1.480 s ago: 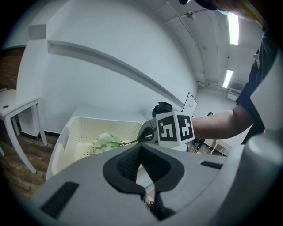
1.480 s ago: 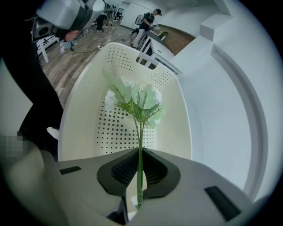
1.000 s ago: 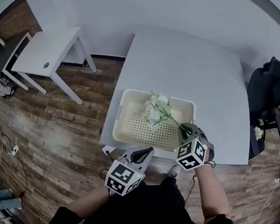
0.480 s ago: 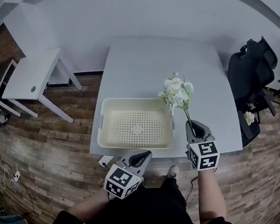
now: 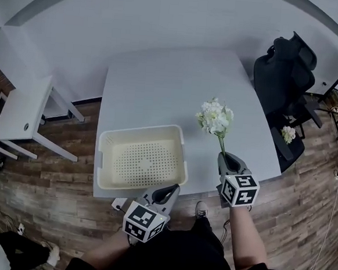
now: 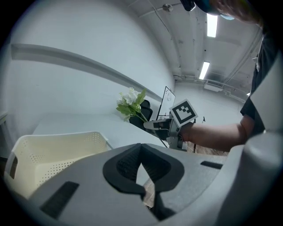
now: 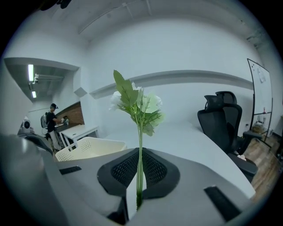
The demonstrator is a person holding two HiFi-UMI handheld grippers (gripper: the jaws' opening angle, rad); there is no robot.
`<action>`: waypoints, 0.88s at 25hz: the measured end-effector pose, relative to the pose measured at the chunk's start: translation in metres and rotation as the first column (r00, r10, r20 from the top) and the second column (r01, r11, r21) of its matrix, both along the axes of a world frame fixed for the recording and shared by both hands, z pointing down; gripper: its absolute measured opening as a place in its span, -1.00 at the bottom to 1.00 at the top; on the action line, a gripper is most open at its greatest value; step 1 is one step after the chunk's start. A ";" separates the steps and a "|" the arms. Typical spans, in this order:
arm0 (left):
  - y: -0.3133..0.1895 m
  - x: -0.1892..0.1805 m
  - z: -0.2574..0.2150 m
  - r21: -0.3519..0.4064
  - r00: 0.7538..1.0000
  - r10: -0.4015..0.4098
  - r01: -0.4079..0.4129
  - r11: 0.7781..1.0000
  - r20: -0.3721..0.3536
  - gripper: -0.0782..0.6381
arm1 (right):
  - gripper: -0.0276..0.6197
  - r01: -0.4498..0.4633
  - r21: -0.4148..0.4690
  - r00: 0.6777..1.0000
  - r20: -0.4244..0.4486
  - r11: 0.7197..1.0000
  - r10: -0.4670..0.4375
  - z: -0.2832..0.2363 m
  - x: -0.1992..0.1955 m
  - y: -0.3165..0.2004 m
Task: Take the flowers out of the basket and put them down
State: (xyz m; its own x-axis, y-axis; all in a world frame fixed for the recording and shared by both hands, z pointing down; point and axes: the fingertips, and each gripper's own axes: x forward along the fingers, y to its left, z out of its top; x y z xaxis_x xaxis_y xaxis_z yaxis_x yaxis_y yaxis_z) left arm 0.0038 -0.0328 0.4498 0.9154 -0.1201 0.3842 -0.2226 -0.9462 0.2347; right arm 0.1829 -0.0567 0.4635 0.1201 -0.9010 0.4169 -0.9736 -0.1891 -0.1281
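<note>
A sprig of white flowers (image 5: 215,117) with green leaves stands upright above the grey table's (image 5: 160,96) right part, held by its thin stem in my right gripper (image 5: 226,160), which is shut on it. The same flowers (image 7: 138,105) rise straight up between the jaws in the right gripper view. The cream perforated basket (image 5: 141,164) sits empty near the table's front left edge. My left gripper (image 5: 168,191) hangs shut in front of the table edge, below the basket, holding nothing. From the left gripper view the basket (image 6: 48,152) is at left and the flowers (image 6: 131,103) beyond.
A black office chair (image 5: 285,71) stands right of the table, with another small white flower (image 5: 288,134) on its seat. A white side table (image 5: 19,111) is at the left on the wood floor. A person (image 7: 51,120) stands far off at a desk.
My right gripper lifted the flowers out of the basket and carried them to the right, over the bare table. The basket now lies empty. The head view has shifted.
</note>
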 end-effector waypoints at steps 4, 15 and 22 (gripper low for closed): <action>0.004 0.024 0.005 -0.018 1.000 -0.006 0.007 1.000 0.017 -0.76 | -0.82 -0.014 -0.021 0.998 0.058 1.000 0.015 0.019 0.023 0.002; 0.017 0.076 0.030 -0.057 0.996 -0.029 0.034 0.998 0.080 -0.76 | -0.82 -0.001 -0.099 0.977 0.212 0.995 0.022 0.088 0.067 -0.001; 0.023 0.106 0.042 -0.080 0.992 -0.042 0.051 0.995 0.119 -0.76 | -0.82 0.018 -0.147 0.966 0.258 0.989 0.020 0.122 0.093 -0.003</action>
